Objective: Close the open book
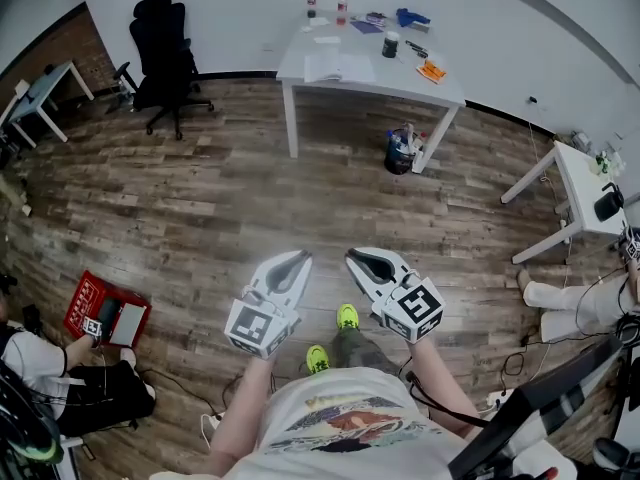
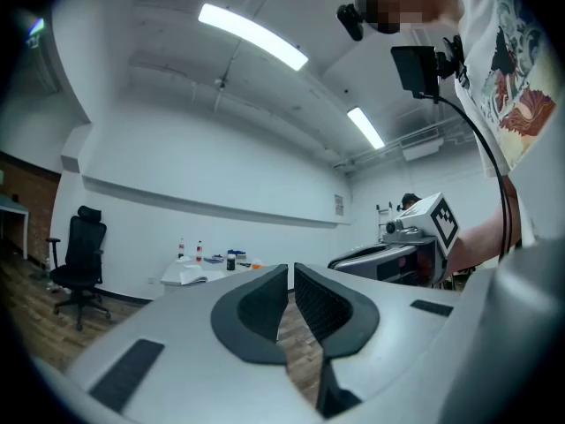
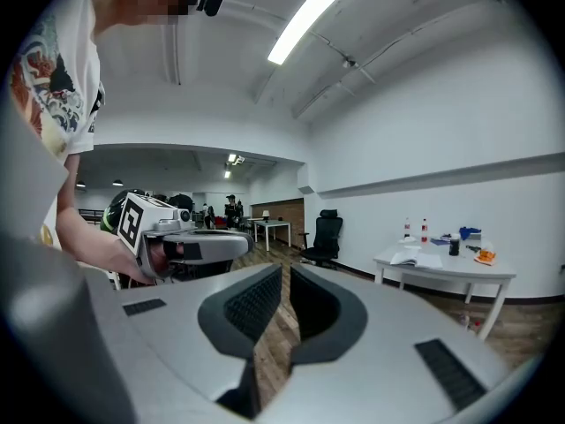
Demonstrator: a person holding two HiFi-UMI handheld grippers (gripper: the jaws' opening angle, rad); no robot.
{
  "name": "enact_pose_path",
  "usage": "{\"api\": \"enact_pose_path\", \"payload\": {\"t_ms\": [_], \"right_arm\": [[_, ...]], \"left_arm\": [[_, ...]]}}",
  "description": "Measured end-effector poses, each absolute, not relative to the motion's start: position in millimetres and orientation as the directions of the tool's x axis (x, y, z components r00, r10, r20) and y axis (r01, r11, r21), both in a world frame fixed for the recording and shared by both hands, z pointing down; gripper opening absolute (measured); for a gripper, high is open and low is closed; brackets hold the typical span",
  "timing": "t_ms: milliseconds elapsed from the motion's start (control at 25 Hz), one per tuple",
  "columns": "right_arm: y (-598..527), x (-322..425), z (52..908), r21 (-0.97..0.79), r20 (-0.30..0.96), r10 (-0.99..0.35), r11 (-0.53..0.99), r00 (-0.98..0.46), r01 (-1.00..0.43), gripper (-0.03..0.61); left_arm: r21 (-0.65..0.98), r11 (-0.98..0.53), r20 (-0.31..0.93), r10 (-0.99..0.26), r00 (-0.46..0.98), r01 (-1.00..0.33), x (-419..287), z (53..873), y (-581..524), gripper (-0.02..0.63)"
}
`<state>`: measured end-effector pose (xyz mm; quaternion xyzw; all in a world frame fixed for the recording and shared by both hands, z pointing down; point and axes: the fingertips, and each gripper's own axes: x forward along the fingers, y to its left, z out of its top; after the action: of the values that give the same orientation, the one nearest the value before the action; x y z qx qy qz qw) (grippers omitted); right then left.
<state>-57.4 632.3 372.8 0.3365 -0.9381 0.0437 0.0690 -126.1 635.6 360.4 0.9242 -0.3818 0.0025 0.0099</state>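
Chair point(image 1: 160, 43) at 10 o'clock in the head view. Left gripper point(image 1: 298, 260) near 6 o'clock, over the floor point(image 1: 200, 208), jaws together, empty. Open book point(image 1: 340, 66) at 12 o'clock, flat on the table point(image 1: 400, 76), well apart from both grippers. Right gripper point(image 1: 356, 258) between 6 and 5 o'clock, beside the left one, jaws likewise closed on nothing.

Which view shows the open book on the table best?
Head view: the open book is seen from above, both pages spread on the white table. The left and right gripper views show it only small, distant and nearly edge-on.
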Motion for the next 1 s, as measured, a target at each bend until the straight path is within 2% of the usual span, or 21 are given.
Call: {"api": "enact_pose_path", "payload": {"t_ms": [480, 1000], "right_arm": [[530.3, -32.3, 382.4, -0.060, 0.174, -0.625, 0.764, -0.761, -0.642, 0.037], [396.3, 23.6, 382.7, -0.078, 0.124, -0.583, 0.801, -0.803, -0.594, 0.038]], "left_arm": [[0.014, -0.699, 0.050, -0.714, 0.698, -0.715, -110.0, 363.4, 546.7, 0.029], [-0.028, -0.655, 0.073, -0.755, 0.652, -0.755, -50.3, 365.4, 421.5, 0.029]]}}
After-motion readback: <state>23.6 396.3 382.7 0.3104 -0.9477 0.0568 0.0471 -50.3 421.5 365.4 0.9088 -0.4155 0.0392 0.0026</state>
